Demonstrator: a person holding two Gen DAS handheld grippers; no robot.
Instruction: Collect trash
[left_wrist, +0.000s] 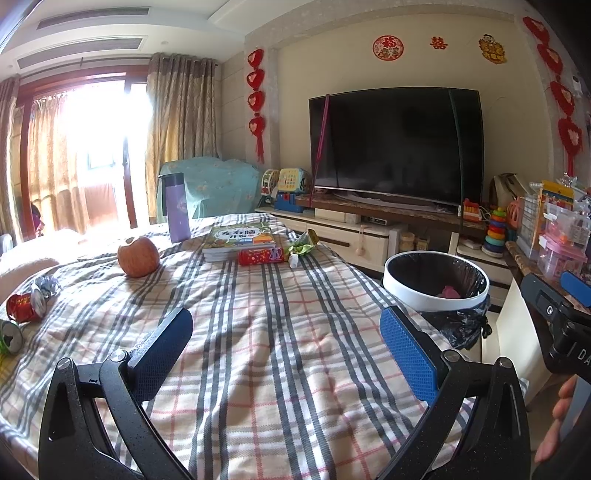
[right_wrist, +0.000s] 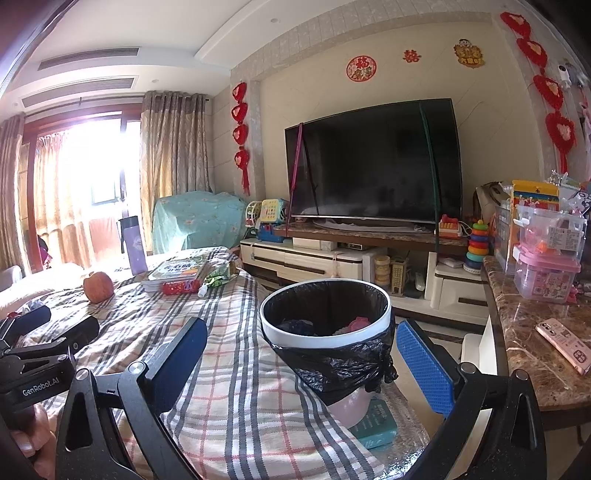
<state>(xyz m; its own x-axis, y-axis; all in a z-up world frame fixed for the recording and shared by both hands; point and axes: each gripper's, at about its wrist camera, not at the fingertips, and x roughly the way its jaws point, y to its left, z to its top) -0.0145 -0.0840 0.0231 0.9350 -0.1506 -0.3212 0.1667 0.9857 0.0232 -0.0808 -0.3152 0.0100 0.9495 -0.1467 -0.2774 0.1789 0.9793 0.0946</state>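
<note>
Both claws, left claw (left_wrist: 286, 347) and right claw (right_wrist: 301, 360), gape wide, empty; red wrapper (left_wrist: 261, 256) lies flat, long axis left-right, beside books (left_wrist: 240, 238).

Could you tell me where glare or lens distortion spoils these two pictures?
Left wrist view: the window is blown out white, and fisheye bends the television edges. Right wrist view: the same window glares; the bin stays sharp and readable.

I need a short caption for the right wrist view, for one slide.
Open right gripper faces the black-lined trash bin beside the plaid-covered table, with nothing held.
</note>
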